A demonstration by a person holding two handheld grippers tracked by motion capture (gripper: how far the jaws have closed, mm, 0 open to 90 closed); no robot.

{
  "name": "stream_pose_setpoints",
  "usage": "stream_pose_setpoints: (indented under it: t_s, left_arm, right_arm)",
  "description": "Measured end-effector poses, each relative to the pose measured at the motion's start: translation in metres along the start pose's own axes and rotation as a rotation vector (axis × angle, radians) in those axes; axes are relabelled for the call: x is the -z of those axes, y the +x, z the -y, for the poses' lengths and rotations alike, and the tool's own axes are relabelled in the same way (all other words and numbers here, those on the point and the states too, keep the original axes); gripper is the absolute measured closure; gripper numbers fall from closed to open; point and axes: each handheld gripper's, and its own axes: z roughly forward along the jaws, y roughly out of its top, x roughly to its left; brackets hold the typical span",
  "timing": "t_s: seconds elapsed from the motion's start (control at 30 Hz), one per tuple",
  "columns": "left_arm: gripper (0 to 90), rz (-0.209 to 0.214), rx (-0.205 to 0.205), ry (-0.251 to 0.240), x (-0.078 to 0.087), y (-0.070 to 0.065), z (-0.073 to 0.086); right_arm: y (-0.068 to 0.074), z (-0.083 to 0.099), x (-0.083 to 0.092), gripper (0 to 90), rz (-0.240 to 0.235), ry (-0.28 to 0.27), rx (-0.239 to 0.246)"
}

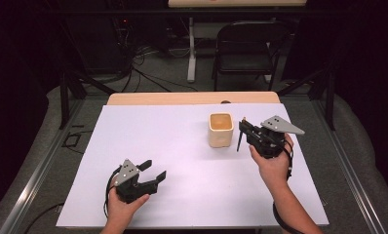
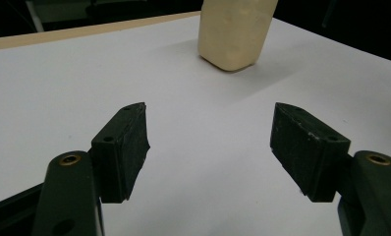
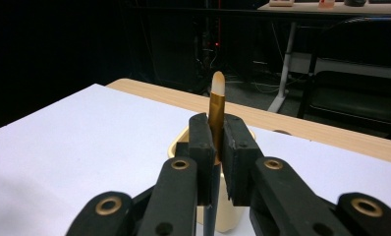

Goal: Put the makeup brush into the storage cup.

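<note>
A cream square cup (image 1: 220, 129) stands on the white table cover (image 1: 172, 146), right of the middle. Just to its right my right gripper (image 1: 243, 128) is shut on a slim pen-like stick (image 1: 239, 141). The stick is held upright, and its dark shaft hangs down beside the cup. In the right gripper view the stick (image 3: 216, 101) shows a gold upper part and a pale rounded tip above the closed pads (image 3: 202, 142), with the cup (image 3: 180, 143) right behind them. My left gripper (image 1: 154, 170) rests open near the front left, nothing between its jaws. The left gripper (image 2: 210, 142) faces the cup (image 2: 235, 34) from a distance.
The wooden table edge (image 1: 192, 98) shows beyond the white cover. A black folding chair (image 1: 248, 46) and a white table leg (image 1: 191, 48) stand on the floor behind. Metal rails run along both sides of the table.
</note>
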Motion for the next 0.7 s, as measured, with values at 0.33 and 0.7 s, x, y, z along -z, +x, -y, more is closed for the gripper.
stream_pose_setpoints:
  t_s: [0.33,0.7]
  left_arm:
    - [30.3,-0.001,0.001,-0.001,0.000,0.000,0.000]
    - [30.3,-0.001,0.002,-0.001,0.000,0.001,0.000]
  right_arm:
    - [-0.005,-0.008,-0.006,83.8,0.012,0.002,0.007]
    - [-0.010,-0.016,-0.011,83.8,0.025,-0.003,0.012]
